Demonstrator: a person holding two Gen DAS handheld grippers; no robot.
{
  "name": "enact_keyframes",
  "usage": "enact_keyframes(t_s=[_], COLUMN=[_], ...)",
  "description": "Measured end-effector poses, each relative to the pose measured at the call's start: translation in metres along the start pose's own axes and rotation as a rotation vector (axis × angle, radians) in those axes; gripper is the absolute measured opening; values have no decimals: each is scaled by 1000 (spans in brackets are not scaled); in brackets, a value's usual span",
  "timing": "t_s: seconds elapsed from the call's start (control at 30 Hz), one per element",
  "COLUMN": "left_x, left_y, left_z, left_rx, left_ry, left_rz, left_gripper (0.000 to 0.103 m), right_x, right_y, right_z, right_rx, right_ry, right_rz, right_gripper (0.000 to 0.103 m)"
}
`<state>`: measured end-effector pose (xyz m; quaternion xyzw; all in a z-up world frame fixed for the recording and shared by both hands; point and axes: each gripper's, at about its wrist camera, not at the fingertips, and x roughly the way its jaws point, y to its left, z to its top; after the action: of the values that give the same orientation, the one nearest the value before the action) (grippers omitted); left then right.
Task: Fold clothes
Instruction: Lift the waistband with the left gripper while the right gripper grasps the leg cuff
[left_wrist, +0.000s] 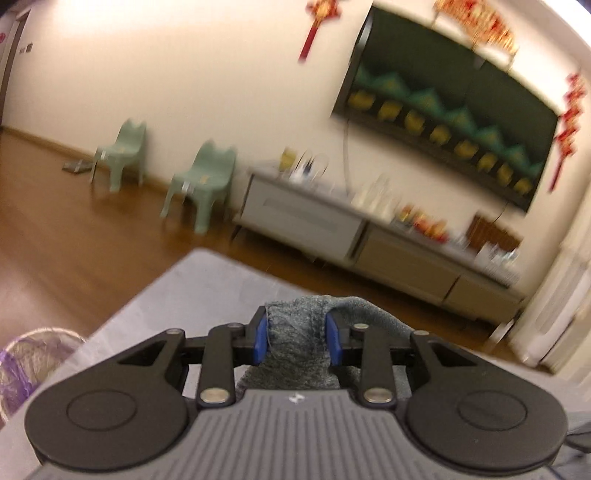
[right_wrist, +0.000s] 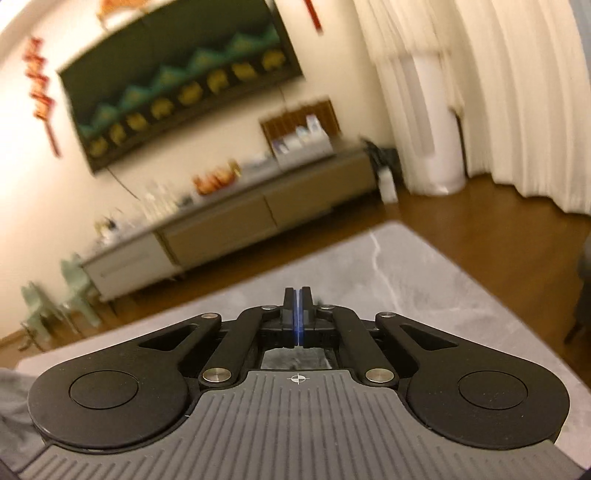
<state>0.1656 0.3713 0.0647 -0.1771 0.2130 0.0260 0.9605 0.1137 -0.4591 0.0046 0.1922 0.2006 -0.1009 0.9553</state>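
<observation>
My left gripper is shut on a bunched grey knit garment. The cloth fills the gap between the blue pads and hangs down toward the grey marbled table. My right gripper is shut with its blue pads pressed together and nothing between them, held above the same table. A bit of grey cloth shows at the lower left edge of the right wrist view. Both views are blurred by motion.
A low sideboard with bottles and clutter stands against the far wall under a dark wall screen. Two green child chairs stand on the wood floor. White curtains hang at the right. A wire basket is at the table's left.
</observation>
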Motion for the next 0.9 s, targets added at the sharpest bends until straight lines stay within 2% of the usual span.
enact_keyframes(t_s=[0.07, 0.13, 0.17, 0.2, 0.23, 0.27, 0.3, 0.33, 0.37, 0.4, 0.47, 0.53, 0.63, 0.67, 0.7, 0.73, 0.8, 0.83, 0.9], left_x=[-29, -34, -29, -22, -18, -15, -14, -14, -14, -14, -9, -3, -1, 1, 3, 5, 3, 1, -17], left_y=[16, 31, 35, 39, 38, 35, 32, 29, 25, 22, 13, 9, 4, 2, 1, -1, 1, 3, 9], left_z=[-18, -44, -53, -61, -65, -67, -68, -68, -68, -69, -68, -66, -64, -63, -63, -61, -52, -46, -35], left_rx=[-34, -21, -14, -6, 15, 40, 50, 50, 47, 44, 64, 61, 70, 76, 82, 84, 61, 48, -4], left_ry=[20, 117, 178, 240, 263, 274, 279, 277, 274, 271, 254, 249, 231, 223, 214, 204, 151, 122, 33], left_rz=[-4, 35, 51, 66, 75, 83, 86, 84, 82, 80, 98, 114, 124, 125, 126, 134, 142, 145, 107], left_gripper=[31, 31, 31, 31, 31, 32, 33, 33, 33, 33, 34, 33, 33, 33, 33, 33, 33, 32, 32], right_x=[-33, -41, -38, -32, -26, -21, -16, -12, -3, 10, 36, 64, 119, 138, 154, 162, 156, 143, 97], right_y=[-8, -23, -27, -28, -27, -22, -14, -6, 0, 4, 11, 16, 11, 9, 8, 9, 15, 19, 21], right_z=[-19, -51, -65, -74, -80, -81, -77, -74, -68, -61, -47, -36, -37, -40, -42, -43, -35, -26, 5], right_rx=[-23, -25, -25, -26, -27, -36, -50, -65, -67, -58, -42, -18, 33, 45, 59, 69, 30, 1, 27], right_ry=[37, 142, 197, 235, 263, 264, 244, 224, 205, 188, 155, 143, 241, 283, 326, 352, 294, 236, 81], right_rz=[-10, -42, -53, -55, -56, -52, -42, -33, -37, -52, -82, -101, -93, -91, -89, -80, -51, -35, 63], right_gripper=[0, 0, 4, 12, 14, 20, 40, 51, 71, 86, 89, 89, 86, 70, 28, 13, 11, 10, 9])
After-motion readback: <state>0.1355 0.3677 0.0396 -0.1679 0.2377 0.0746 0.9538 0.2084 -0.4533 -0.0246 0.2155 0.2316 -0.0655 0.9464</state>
